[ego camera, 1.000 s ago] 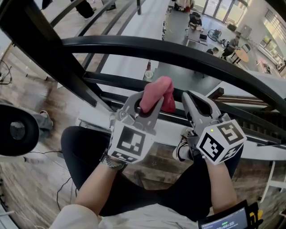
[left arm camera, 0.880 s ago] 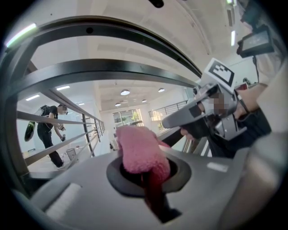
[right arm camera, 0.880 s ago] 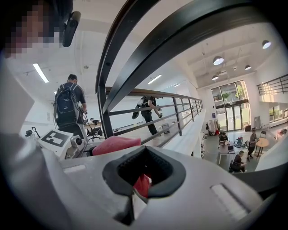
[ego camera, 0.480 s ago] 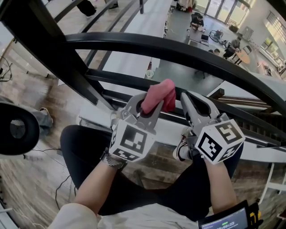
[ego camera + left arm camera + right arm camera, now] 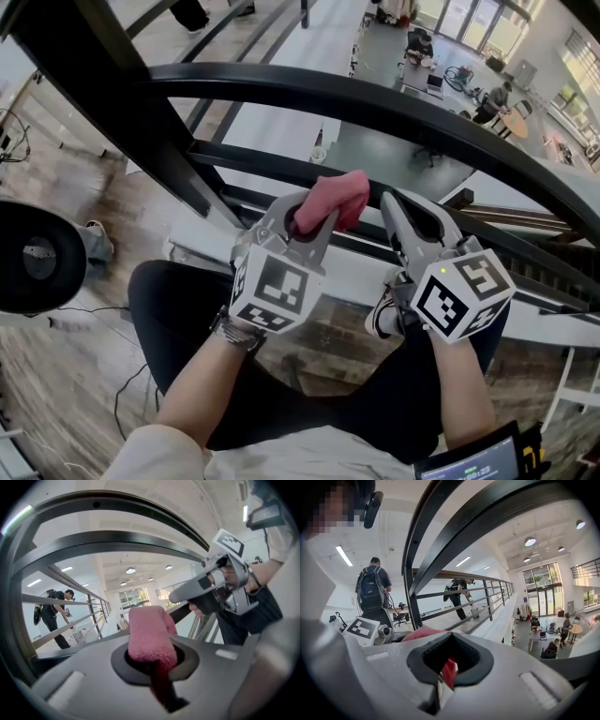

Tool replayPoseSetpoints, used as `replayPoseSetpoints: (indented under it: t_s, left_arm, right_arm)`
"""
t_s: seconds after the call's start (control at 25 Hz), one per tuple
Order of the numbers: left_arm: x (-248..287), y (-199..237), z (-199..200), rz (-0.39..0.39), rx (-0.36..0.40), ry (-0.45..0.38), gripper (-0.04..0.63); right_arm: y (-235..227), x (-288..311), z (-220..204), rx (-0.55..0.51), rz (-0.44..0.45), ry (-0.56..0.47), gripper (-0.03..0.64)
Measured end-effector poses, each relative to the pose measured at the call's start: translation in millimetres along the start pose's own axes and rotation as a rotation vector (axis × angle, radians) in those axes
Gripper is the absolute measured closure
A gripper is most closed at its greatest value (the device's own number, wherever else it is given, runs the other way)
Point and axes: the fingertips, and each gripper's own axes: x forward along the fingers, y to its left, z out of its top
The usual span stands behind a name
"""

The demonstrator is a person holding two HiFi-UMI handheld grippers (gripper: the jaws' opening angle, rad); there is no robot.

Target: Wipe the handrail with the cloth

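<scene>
Near the handrail (image 5: 375, 103), raised left tongs (image 5: 311, 214) clamp cloth (image 5: 336, 197).

You're on a mezzanine walkway in an open office building: a black handrail (image 5: 375, 103) crosses the frame, with desks (image 5: 419, 75) and seated people (image 5: 494, 92) below at upper right, and tall windows (image 5: 543, 592) beyond.

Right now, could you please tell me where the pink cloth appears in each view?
Head view: cloth at centre, clamped in the left hand-held gripper.
Left gripper view: cloth dead centre, between the jaws.
Right gripper view: cloth lower left of centre, behind the shut jaws.
Shared landmark: the black handrail, curving above it everywhere.
</scene>
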Motion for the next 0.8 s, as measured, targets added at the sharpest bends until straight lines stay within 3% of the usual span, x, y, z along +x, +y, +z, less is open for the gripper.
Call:
replayPoseSetpoints:
  t_s: [0.8]
  left_arm:
    - [-20.3, 37.7, -18.0, 0.095, -0.07, 0.023, 0.563]
  right_arm:
    - [22.4, 15.8, 6.5, 0.007, 0.047, -0.011, 0.615]
